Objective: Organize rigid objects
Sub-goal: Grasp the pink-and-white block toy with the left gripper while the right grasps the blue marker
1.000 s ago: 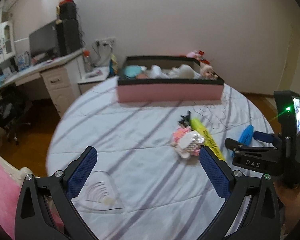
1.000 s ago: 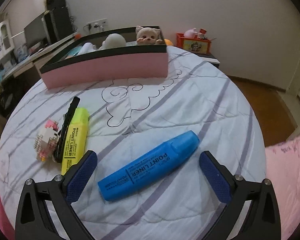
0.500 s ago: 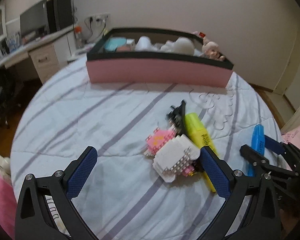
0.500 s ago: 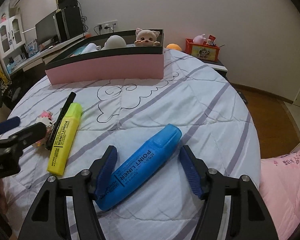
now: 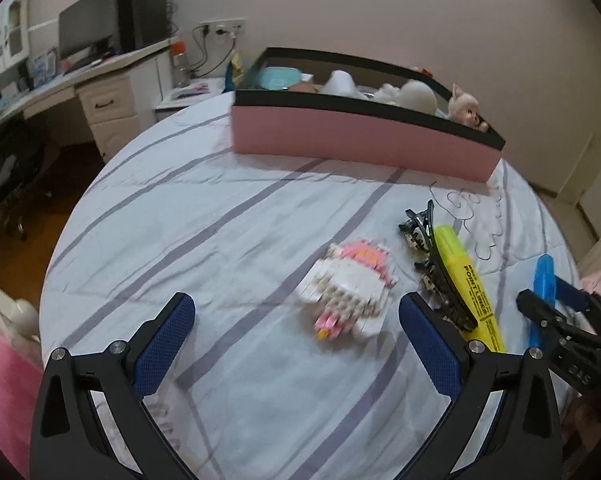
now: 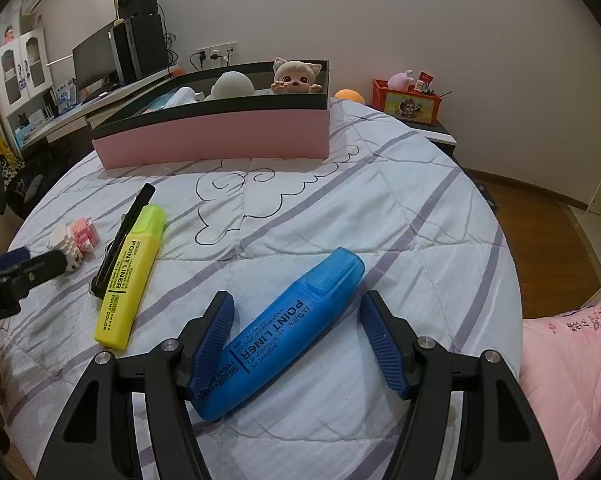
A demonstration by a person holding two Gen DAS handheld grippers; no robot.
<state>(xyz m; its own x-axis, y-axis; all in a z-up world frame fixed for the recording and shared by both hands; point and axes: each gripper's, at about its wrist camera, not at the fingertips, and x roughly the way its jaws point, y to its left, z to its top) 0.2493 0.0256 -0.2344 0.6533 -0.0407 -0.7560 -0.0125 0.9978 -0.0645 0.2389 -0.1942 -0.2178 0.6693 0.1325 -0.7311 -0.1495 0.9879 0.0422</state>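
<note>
- Both grippers were down over the bed (image 6: pixel 400 184), each lined up on its own target, so I'd call this the grab step, nothing lifted yet as far as I could tell.
- Right gripper (image 6: pixel 296 336): fingers partly closed around the blue highlighter (image 6: pixel 284 336), which lay diagonally on the quilt with its cap pointing away. The left finger looked to be touching the barrel near its back end, while the right one was clearly off it. Not clamped yet.
- Left gripper (image 5: pixel 296 340): fingers wide apart, holding nothing, with the white and pink block toy (image 5: pixel 350 286) sitting just ahead of them, a bit toward the right finger.
- Beside the toy lay a black hair clip (image 5: pixel 432 264) and, touching it, the yellow highlighter (image 5: pixel 470 288).
- The pink box (image 6: pixel 220 136) sat at the far side of the bed with a doll (image 6: pixel 296 76) and other stuff already in it, so that's probably where things go.
- Next move, my guess: right side needs to finish closing across the barrel, then lift level and carry to the box. Since the marker sits at an angle between the fingers, it could twist as they close.
- Left side needs to push forward a little and centre on the toy before closing. That blocky thing might crumble if pinched hard.
</note>
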